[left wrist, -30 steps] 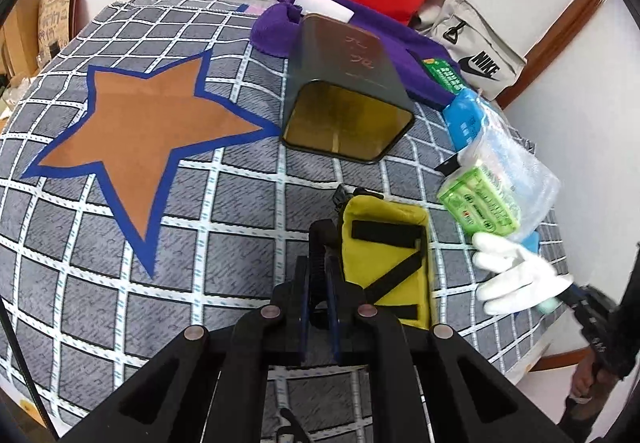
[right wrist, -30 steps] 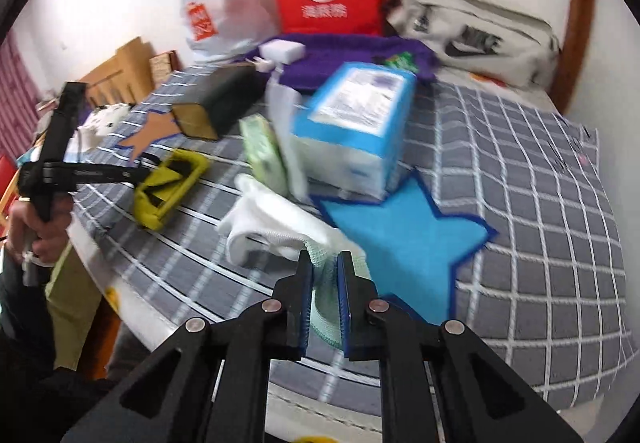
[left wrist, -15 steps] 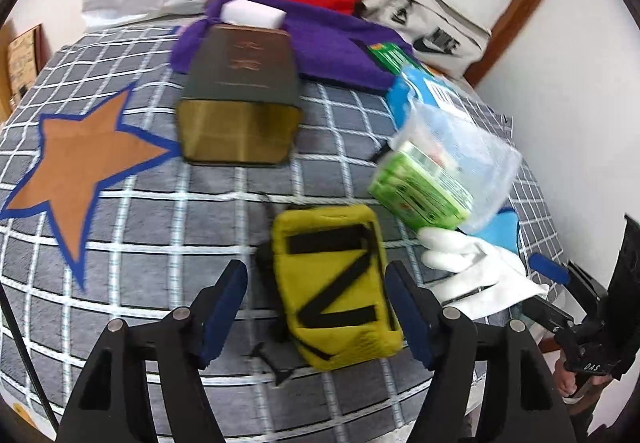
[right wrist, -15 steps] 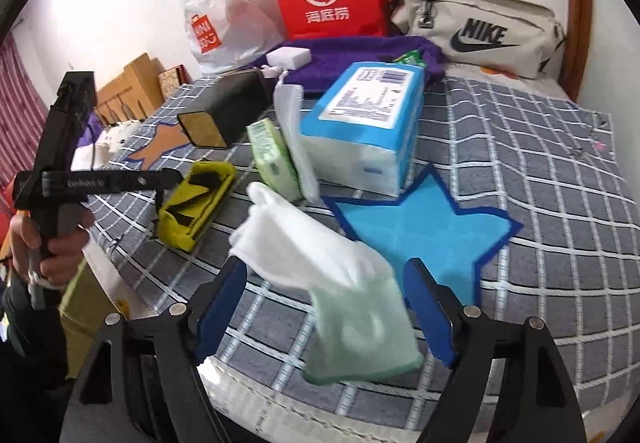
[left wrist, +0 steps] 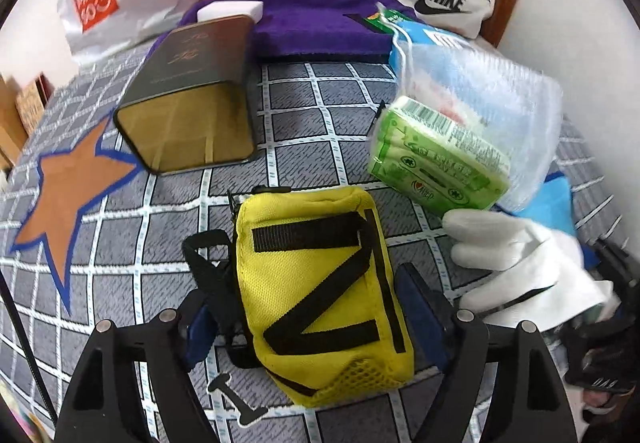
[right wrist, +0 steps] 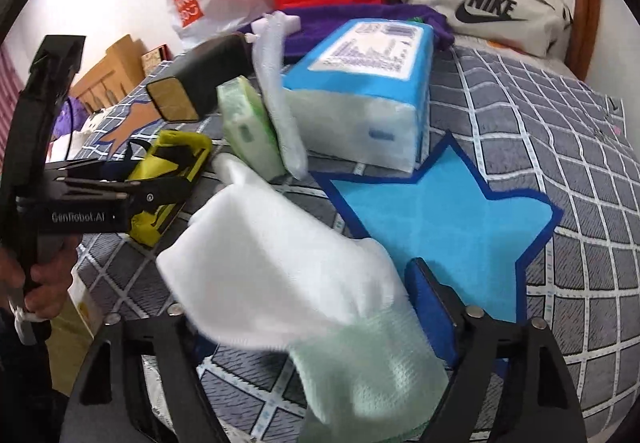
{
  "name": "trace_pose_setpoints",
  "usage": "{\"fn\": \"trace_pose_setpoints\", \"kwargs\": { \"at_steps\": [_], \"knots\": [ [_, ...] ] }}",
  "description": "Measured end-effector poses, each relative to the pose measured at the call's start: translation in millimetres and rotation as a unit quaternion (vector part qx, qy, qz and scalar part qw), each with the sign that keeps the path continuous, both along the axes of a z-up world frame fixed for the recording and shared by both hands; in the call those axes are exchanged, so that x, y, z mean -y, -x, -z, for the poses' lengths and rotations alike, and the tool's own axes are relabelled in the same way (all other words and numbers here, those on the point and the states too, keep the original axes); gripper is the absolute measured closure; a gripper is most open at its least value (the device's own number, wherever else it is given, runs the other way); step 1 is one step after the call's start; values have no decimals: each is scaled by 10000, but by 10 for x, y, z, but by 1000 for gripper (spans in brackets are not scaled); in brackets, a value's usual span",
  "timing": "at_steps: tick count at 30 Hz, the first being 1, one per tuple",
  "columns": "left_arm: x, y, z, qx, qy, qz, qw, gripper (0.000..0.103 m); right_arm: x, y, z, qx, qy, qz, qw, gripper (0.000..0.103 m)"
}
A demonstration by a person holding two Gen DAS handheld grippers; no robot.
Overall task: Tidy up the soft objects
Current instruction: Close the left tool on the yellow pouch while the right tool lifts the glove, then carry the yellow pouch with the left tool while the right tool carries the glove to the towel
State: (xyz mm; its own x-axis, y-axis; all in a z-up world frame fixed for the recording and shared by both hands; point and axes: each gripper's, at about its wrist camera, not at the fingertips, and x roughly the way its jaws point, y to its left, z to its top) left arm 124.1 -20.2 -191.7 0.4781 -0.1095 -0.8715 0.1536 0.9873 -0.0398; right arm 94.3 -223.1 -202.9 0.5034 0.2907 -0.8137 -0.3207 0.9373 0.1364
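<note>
The left gripper [left wrist: 312,319] has just spread its jaws; the yellow pouch [left wrist: 320,291] lies between them, unpinched. The right gripper [right wrist: 312,319] opened too, then narrowed slightly, straddling the white glove [right wrist: 280,263]. Both pickups are probably imminent. One brown star [left wrist: 68,195] sits at nine o'clock of the pouch, one blue star [right wrist: 440,219] at two o'clock of the glove. One pouch, one glove.

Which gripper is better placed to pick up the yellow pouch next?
Left. The left gripper already straddles the yellow pouch, its jaws open on either side after just opening. The right gripper sits around the white glove, farther from the pouch.
</note>
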Motion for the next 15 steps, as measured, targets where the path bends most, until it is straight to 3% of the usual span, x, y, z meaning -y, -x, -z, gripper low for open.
{"fn": "trace_pose_setpoints", "kwargs": {
  "at_steps": [1, 3, 5, 9, 12, 13, 15],
  "knots": [
    [12, 6, 4, 41, -43, 28, 10000, 23, 2, -7, -1, 11, 49, -8, 10000, 38],
    [0, 14, -5, 102, -80, 16, 9999, 34, 18, 6, -8, 15, 28, -41, 10000, 48],
    [-42, 4, -20, 94, 33, -61, 9999, 38, 35, 6, -14, -44, -96, -67, 9999, 67],
    [-163, 17, -70, 32, 414, -133, 9990, 54, 40, 19, -59, -68, -219, -54, 9997, 77],
    [-227, 51, -102, 17, 643, -53, 9979, 58, 41, 52, -156, 16, -246, -57, 9997, 86],
    [-241, 64, -118, 37, 645, -66, 9979, 58, 46, 52, -186, 25, -290, -68, 9996, 93],
    [-279, 83, -174, 94, 717, -101, 9973, 59, 72, 64, -274, 61, -465, -65, 9989, 94]
  ]
}}
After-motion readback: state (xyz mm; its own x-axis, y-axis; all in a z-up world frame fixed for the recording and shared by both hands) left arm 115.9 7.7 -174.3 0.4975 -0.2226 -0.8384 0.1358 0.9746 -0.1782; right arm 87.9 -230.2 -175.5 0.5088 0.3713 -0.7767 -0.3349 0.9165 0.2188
